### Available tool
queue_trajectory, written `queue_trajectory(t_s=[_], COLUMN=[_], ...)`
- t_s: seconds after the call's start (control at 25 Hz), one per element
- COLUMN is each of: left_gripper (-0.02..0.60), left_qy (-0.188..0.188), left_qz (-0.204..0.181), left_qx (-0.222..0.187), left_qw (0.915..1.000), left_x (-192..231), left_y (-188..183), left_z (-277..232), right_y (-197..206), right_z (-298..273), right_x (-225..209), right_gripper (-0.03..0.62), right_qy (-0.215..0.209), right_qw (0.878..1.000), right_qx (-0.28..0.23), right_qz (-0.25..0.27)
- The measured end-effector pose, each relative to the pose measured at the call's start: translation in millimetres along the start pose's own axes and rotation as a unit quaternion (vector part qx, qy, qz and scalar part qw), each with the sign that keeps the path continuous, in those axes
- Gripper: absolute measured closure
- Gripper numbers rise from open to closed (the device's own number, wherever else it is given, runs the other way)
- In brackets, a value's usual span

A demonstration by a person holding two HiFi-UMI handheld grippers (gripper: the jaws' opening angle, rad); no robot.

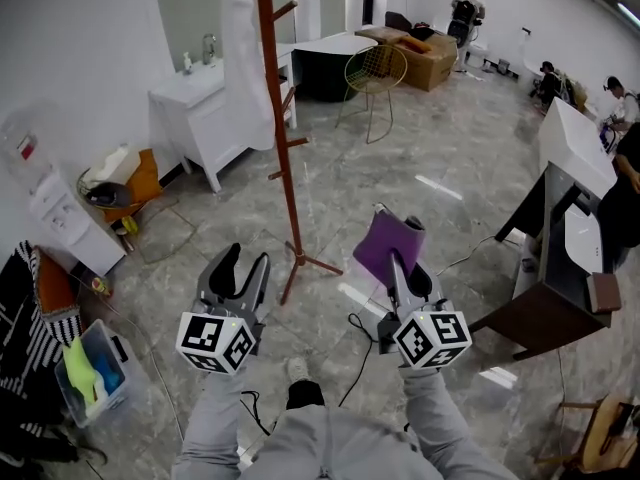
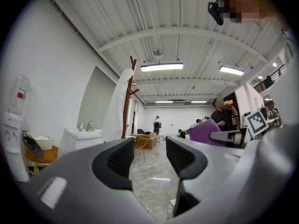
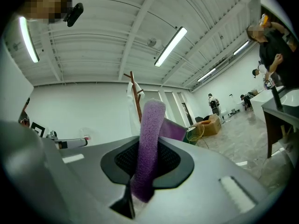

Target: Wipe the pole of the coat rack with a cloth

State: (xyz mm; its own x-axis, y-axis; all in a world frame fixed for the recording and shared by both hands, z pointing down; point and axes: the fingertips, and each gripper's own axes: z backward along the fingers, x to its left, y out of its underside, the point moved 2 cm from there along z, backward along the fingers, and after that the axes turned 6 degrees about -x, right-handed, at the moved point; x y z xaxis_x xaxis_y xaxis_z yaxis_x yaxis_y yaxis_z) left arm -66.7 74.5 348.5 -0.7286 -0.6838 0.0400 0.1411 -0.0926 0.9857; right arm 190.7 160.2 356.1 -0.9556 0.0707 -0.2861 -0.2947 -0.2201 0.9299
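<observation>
open floor (image 1: 345,183) right of pole (image 1: 287,158), pegs (image 1: 292,145) jut sideways, white coat (image 1: 243,58) covers upper left, feet (image 1: 318,262) splay low

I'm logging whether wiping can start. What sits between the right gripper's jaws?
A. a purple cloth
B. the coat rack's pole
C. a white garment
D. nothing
A: in the right gripper view the right gripper has its jaws closed on a purple cloth, which stands up between them, apart from the coat rack pole.
</observation>
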Motion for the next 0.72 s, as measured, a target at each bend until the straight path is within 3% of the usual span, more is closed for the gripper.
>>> queue_trajectory(t_s=[0.28,0.72], left_gripper=[0.350,0.351], left_qy=[0.023,0.051], left_qz=[0.000,-0.011], left_qx=[-0.006,-0.022], left_qw=[0.9997,0.9984], left_x=[52,147], left_y=[3,-9], left_z=[-71,-145], right_y=[7,15], right_z=[-78,-207], right_x=[-7,19], right_gripper=[0.540,0.540], right_qy=[0.011,0.012], right_qw=[1.000,0.999], right_qx=[-0.014,-0.047], right_qz=[0.002,0.010])
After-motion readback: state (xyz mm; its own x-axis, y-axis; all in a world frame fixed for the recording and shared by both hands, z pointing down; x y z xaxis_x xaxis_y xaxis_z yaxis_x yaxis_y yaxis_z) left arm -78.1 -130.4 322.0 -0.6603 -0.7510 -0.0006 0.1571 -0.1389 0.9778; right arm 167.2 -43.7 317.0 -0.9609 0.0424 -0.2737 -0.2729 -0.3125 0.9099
